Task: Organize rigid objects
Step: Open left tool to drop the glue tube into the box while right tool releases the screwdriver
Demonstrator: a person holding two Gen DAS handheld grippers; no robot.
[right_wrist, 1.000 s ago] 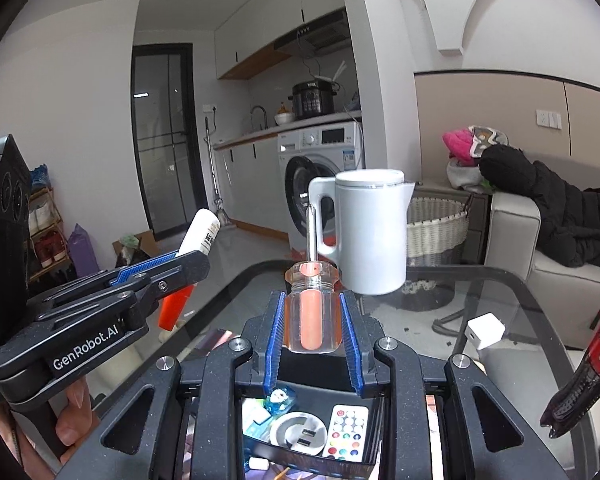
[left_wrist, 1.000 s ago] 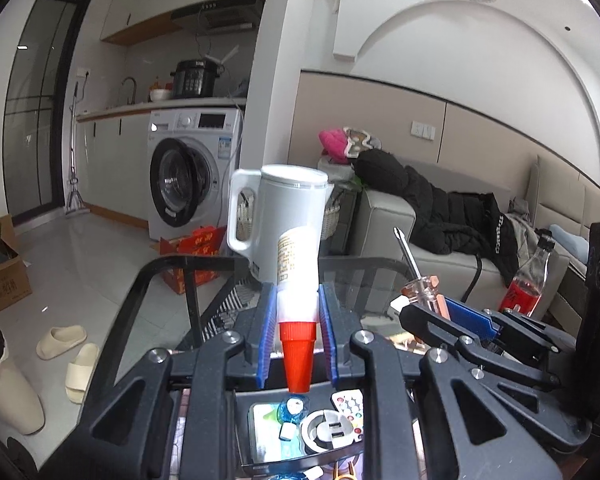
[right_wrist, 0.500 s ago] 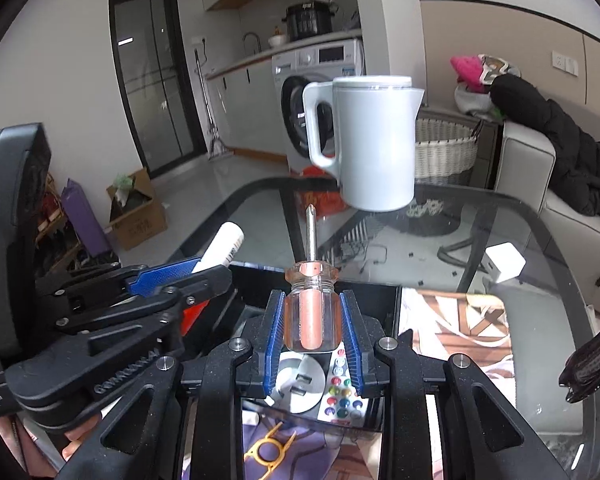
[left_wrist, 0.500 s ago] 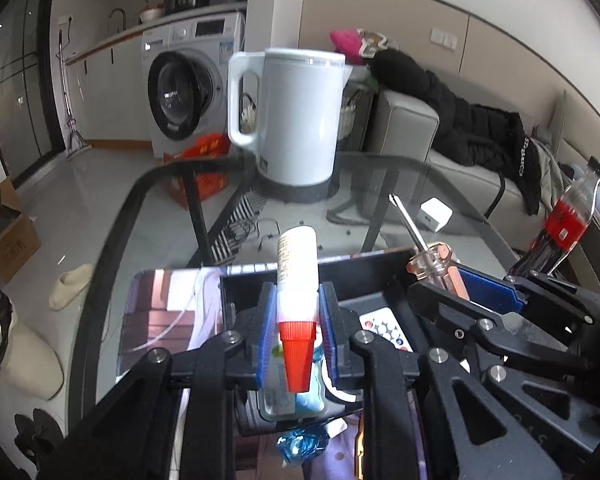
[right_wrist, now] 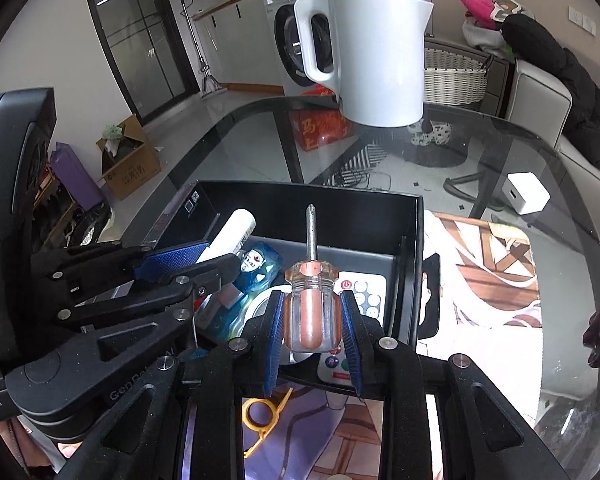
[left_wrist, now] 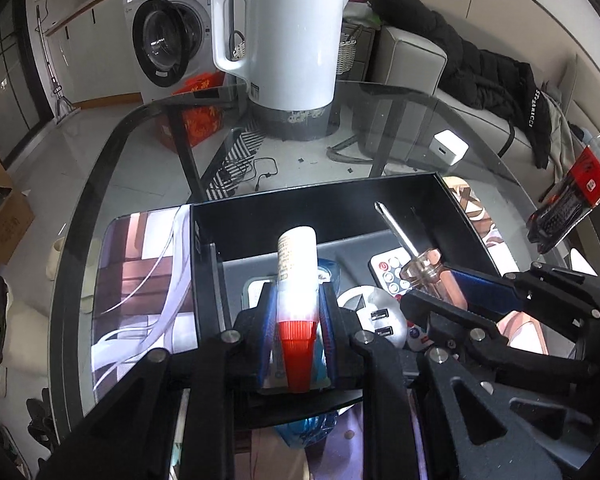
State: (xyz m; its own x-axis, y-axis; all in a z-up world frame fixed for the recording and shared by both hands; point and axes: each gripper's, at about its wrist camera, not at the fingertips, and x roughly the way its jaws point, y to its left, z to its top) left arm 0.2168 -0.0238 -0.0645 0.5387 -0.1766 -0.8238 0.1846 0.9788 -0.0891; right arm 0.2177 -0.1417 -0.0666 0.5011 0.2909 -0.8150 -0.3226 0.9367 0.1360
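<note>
My left gripper (left_wrist: pixel 297 316) is shut on a white tube with a red cap (left_wrist: pixel 296 276), held over the black box (left_wrist: pixel 316 196). My right gripper (right_wrist: pixel 310 316) is shut on a screwdriver with a clear orange handle (right_wrist: pixel 310 304), its shaft pointing forward over the same black box (right_wrist: pixel 300 200). In the box lie a white remote (right_wrist: pixel 364 296), a blue packet (right_wrist: pixel 256 268) and a round silver USB hub (left_wrist: pixel 376 316). The right gripper also shows in the left wrist view (left_wrist: pixel 440 280), and the left gripper in the right wrist view (right_wrist: pixel 192 260).
A white kettle (left_wrist: pixel 288 40) stands at the far side of the glass table (left_wrist: pixel 380 120). A white charger (left_wrist: pixel 448 148) lies to the right. A red-labelled bottle (left_wrist: pixel 572 200) leans at the right edge. A yellow ring tool (right_wrist: pixel 264 416) lies on the printed mat (right_wrist: pixel 480 272).
Both grippers have tilted down and moved forward over the black box, still holding the tube and the screwdriver. The kettle now looks closer.
</note>
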